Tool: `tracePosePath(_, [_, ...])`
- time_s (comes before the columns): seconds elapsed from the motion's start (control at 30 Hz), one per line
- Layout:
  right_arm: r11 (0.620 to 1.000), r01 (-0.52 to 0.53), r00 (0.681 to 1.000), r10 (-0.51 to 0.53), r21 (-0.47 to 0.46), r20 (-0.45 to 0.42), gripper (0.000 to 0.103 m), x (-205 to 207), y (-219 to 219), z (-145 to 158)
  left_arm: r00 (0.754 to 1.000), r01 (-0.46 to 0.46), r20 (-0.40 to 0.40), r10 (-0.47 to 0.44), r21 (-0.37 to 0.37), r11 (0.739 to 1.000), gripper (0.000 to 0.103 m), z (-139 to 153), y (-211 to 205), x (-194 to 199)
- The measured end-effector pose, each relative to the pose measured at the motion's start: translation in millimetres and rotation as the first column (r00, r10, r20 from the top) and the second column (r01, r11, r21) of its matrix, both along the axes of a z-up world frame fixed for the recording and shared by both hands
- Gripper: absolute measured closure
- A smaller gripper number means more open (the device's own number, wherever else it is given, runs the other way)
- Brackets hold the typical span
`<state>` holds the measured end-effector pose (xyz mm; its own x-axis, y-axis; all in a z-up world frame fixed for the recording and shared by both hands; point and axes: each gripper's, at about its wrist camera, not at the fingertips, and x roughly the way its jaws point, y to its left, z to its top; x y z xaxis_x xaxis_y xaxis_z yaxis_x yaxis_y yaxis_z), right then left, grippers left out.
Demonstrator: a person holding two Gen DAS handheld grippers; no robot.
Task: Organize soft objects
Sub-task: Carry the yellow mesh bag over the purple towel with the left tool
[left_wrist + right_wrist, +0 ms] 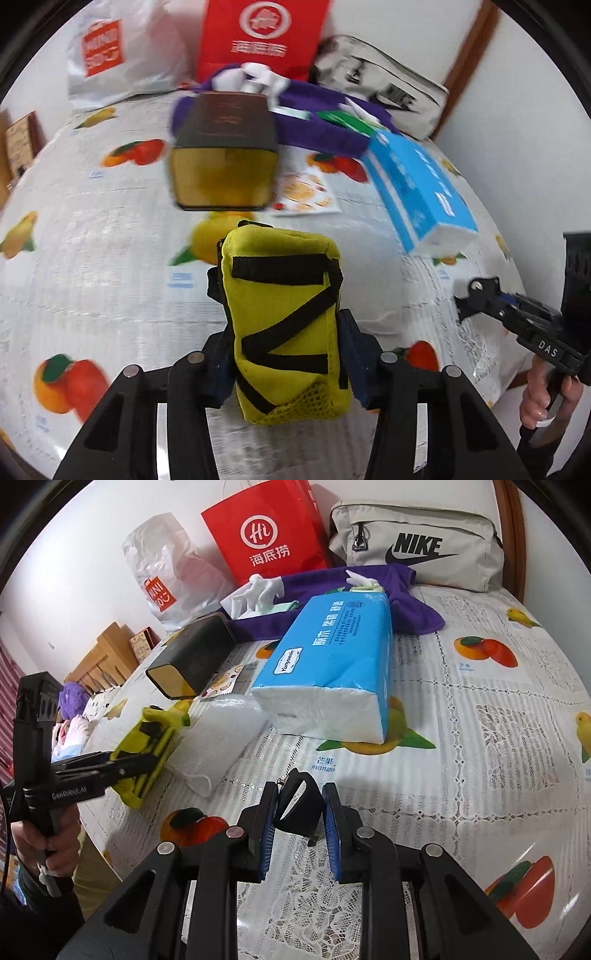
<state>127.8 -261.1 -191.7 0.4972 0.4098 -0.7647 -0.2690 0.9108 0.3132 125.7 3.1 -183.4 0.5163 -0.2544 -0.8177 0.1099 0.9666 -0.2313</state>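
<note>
The left tongs [288, 354] pinch a yellow pouch [286, 325] above the worktop [92, 258]. The right tongs [299, 827] pinch a small black clip [299, 805], near the blue tissue pack [332, 664].

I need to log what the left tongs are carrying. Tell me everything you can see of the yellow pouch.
The yellow pouch is a small soft fabric bag, bright yellow-green, crossed by black straps in a zigzag, with a mesh pocket at its near end. The left tongs clamp its sides, holding it lengthwise over the fruit-print tablecloth. In the right view it sits beside a white packet; contact is unclear.
</note>
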Motion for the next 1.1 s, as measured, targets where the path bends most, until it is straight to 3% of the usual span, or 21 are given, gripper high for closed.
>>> tracePosePath(0.23, [1.000, -0.011, 1.000, 0.011, 0.008, 0.008, 0.079, 1.0, 5.5, 14.1, 0.997, -0.077, 0.001, 0.077, -0.029, 0.997, 0.056, 12.2, 32.6, 5.5])
tracePosePath(0.53, [0.999, -0.039, 0.997, 0.038, 0.016, 0.067, 0.079, 14.9, 12.7, 54.4, 0.995, -0.077, 0.053, 0.079, -0.041, 0.996, 0.056, 48.1, 38.6, 21.3])
tracePosePath(1.1, [0.999, -0.043, 0.986, 0.048, -0.034, 0.161, 0.079, 120.5, 22.1, 113.7, 0.992, -0.082, 0.097, 0.085, -0.036, 0.996, 0.056, 94.4, 42.7, 97.8])
